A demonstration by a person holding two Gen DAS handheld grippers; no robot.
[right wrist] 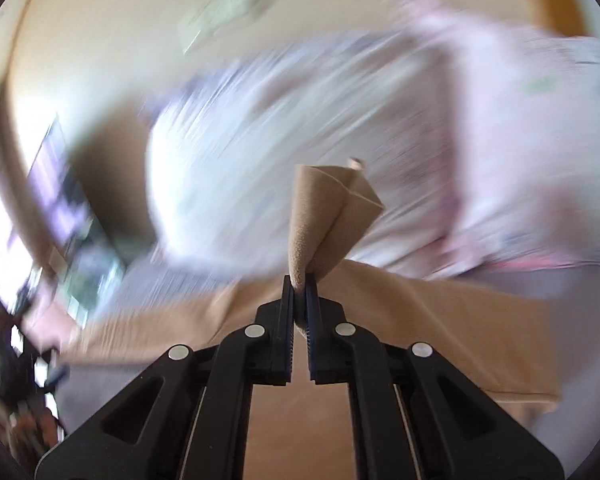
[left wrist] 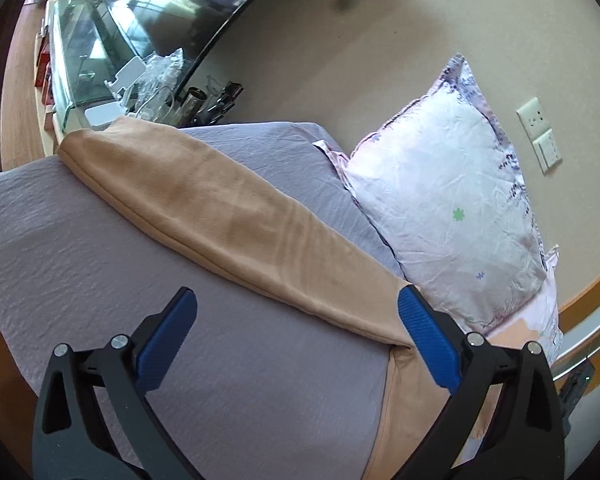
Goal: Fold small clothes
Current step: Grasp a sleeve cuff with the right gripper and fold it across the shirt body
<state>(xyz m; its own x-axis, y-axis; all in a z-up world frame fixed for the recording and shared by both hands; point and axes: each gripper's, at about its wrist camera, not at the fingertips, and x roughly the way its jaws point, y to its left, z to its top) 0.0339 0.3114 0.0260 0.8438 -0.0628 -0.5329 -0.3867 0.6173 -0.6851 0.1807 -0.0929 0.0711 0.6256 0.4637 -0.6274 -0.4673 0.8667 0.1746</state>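
Jaws of the left gripper (left wrist: 296, 304) gape wide; right gripper (right wrist: 299, 280) jaws clamp the tan garment (right wrist: 332, 216).

The garment (left wrist: 236, 216) lies across the bed (left wrist: 80, 240), with the pillow (left wrist: 452, 200) just right of it.

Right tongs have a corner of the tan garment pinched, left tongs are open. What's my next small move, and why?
Probably close the left tongs on the tan garment edge beside their right finger. They gape over the bed sheet while the right tongs already pinch a corner; two holds let you fold evenly.
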